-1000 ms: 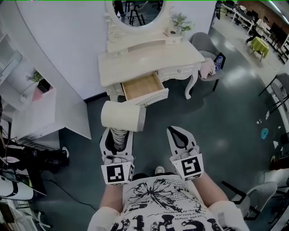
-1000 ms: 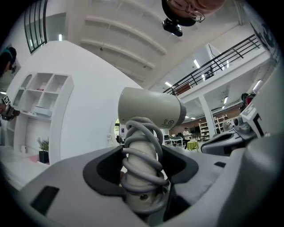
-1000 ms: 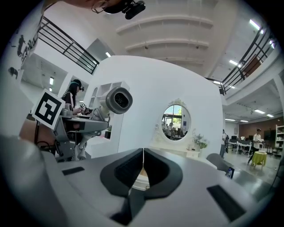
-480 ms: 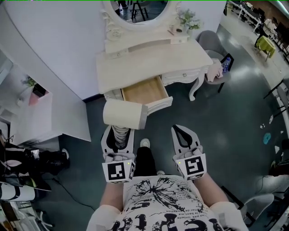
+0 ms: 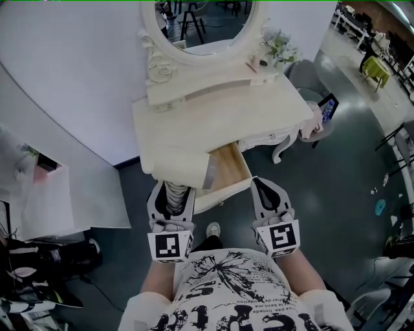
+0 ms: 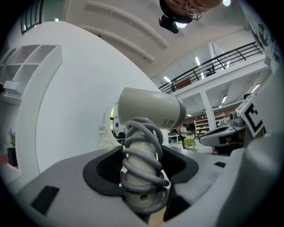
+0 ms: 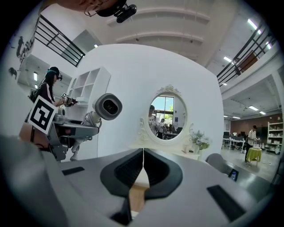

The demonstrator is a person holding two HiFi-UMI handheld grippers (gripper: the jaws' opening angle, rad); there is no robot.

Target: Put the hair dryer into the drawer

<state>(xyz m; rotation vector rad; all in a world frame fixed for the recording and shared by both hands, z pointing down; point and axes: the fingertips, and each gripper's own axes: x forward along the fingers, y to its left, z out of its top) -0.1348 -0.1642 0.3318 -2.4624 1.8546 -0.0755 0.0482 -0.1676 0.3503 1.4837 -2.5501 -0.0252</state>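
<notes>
A cream hair dryer [image 5: 176, 169] with a grey cord wound round its handle stands upright in my left gripper [image 5: 173, 192], which is shut on the handle. In the left gripper view the hair dryer [image 6: 150, 108] has its barrel above the jaws of the left gripper [image 6: 142, 156]. The barrel hangs over the front left of the cream dressing table [image 5: 194, 113]. The open wooden drawer [image 5: 231, 169] lies between the two grippers. My right gripper [image 5: 264, 185] is shut and empty at the drawer's right front corner. In its own view the right gripper [image 7: 143, 153] has its jaws meeting, and the hair dryer [image 7: 108, 106] shows to the left.
An oval mirror [image 5: 204, 16] and a small plant [image 5: 279, 45] stand at the table's back. A grey chair [image 5: 309, 76] with a tablet [image 5: 326, 107] is to the right. A white shelf unit [image 5: 48, 197] stands to the left. The person's shoe [image 5: 212, 229] is below the drawer.
Both grippers have moved forward to the dressing table. The hair dryer now overlaps the table's front edge, and the open drawer sits between the grippers.
</notes>
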